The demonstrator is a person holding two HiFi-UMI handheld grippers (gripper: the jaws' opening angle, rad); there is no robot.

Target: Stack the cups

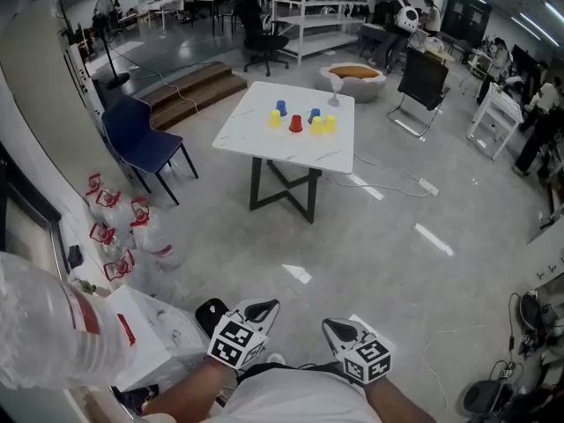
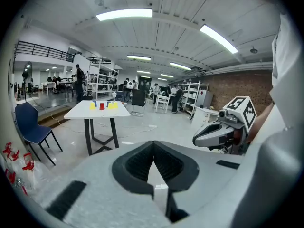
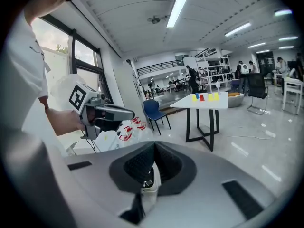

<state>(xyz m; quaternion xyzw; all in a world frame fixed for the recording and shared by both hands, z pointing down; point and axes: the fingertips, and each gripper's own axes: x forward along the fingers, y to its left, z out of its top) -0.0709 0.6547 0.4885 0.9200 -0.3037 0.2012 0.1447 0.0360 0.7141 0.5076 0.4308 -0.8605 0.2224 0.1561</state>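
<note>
Holding the left gripper (image 1: 263, 310) and the right gripper (image 1: 337, 330) side by side at the bottom centre of the head view, close against the body, forearms (image 1: 187, 398) bent inward, tips pointing up the frame. Pressing both pairs of jaws fully together, gripping nothing. Facing the cups (image 1: 300, 122), clustered on the white table (image 1: 256, 144) in the upper middle, well apart from both grippers.
</note>
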